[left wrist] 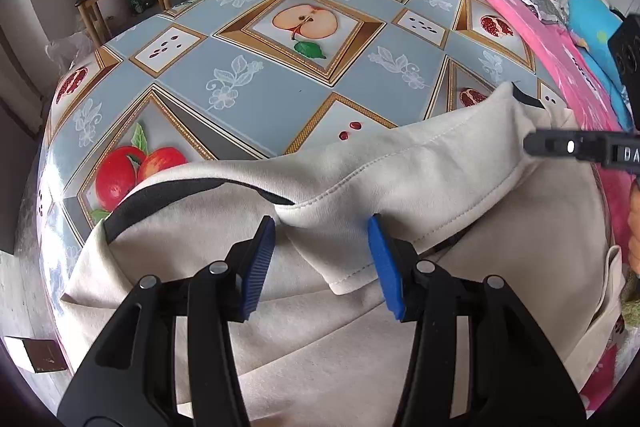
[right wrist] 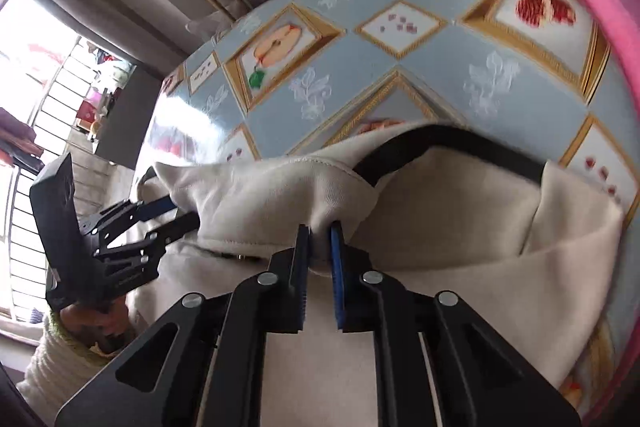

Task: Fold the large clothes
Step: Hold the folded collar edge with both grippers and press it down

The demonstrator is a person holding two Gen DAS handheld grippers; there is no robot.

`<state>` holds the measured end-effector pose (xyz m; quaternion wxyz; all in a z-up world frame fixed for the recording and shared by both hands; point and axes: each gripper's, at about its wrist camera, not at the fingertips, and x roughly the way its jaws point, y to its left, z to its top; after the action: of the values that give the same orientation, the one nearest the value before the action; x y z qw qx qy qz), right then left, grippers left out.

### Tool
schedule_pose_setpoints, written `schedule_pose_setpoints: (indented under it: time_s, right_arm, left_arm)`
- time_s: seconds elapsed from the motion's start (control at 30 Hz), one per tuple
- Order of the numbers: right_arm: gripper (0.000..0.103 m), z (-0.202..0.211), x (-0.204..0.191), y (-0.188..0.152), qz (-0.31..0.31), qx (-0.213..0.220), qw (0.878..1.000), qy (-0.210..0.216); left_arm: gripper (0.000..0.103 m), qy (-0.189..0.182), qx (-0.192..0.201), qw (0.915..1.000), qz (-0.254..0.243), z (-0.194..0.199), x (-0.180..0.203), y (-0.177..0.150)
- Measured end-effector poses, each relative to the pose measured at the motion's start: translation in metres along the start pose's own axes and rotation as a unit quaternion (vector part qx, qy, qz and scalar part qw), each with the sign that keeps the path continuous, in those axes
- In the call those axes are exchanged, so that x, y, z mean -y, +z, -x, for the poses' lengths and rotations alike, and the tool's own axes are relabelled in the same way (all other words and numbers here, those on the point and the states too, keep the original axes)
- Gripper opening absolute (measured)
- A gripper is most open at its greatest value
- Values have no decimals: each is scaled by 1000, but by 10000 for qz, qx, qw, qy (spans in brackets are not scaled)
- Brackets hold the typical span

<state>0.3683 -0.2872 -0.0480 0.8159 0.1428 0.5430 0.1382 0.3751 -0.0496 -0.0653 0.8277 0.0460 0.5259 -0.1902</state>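
Right claw point(right wrist: 319, 227) tight on cream garment point(left wrist: 400, 179) — left claw point(left wrist: 322, 223) agape.

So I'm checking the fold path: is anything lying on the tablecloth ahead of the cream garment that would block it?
Nothing visible does. The tablecloth ahead of the cream garment is bare. The pink cloth lies only along the far right edge, off to the side.
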Motion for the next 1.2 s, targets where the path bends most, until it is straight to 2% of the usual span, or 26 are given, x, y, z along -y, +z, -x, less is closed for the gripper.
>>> schedule_pose_setpoints:
  time_s: [0.07, 0.13, 0.23, 0.3, 0.37, 0.43, 0.53, 0.63, 0.73, 0.87, 0.97, 1.03, 1.07, 1.1, 1.2]
  right_arm:
    - [10, -7, -5, 0, 384, -22, 9982, -462]
    - [10, -21, -5, -8, 603, -311, 9955, -662]
    - [13, -14, -16, -16, 889, -259, 9907, -999]
    - [14, 1, -26, -19, 1057, -69, 9860, -1288]
    - [22, 22, -40, -23, 1277, 321, 9754, -1770]
    - [27, 39, -49, -24, 1281, 679, 9765, -1595]
    - [27, 42, -71, -23, 1379, 995, 9815, -878]
    - [27, 11, -93, -26, 1668, 883, 9808, -502]
    - [27, -40, -88, -33, 1679, 310, 9821, -792]
    - [27, -40, -82, -37, 1561, 442, 9846, -653]
    - [27, -40, -81, -40, 1532, 433, 9854, -597]
    - [27, -39, -80, -42, 1550, 447, 9852, -577]
    - [27, -39, -79, -41, 1550, 456, 9853, -559]
    - [27, -37, -76, -41, 1500, 451, 9864, -500]
    - [27, -30, -69, -36, 1234, 463, 9906, -365]
  left_arm:
    - [47, 3, 5, 10000, 0, -1, 1, 0]
    - [47, 67, 11, 10000, -46, -1, 2, 0]
    - [47, 92, 18, 9999, -95, 0, 3, -1]
    - [47, 80, 20, 9999, -106, 0, 3, -2]
    - [47, 55, 15, 9999, -97, 0, 2, -2]
    - [47, 54, 23, 9999, -110, 0, 3, -2]
    - [47, 65, 33, 9999, -88, 1, 4, -3]
    - [46, 6, 78, 9999, -64, 2, 3, -4]
    - [43, -13, 383, 9993, -32, 17, -2, -8]
    - [42, -519, 933, 9942, -90, 49, 1, -5]
    - [43, -626, 857, 9936, -375, 43, 18, 5]
    - [42, -570, 572, 9953, -533, 24, 29, 9]
    - [42, -476, 443, 9963, -565, 13, 31, 9]
    - [36, -395, 368, 9970, -547, 7, 30, 8]
    - [36, -473, 388, 9969, -485, 4, 27, 4]
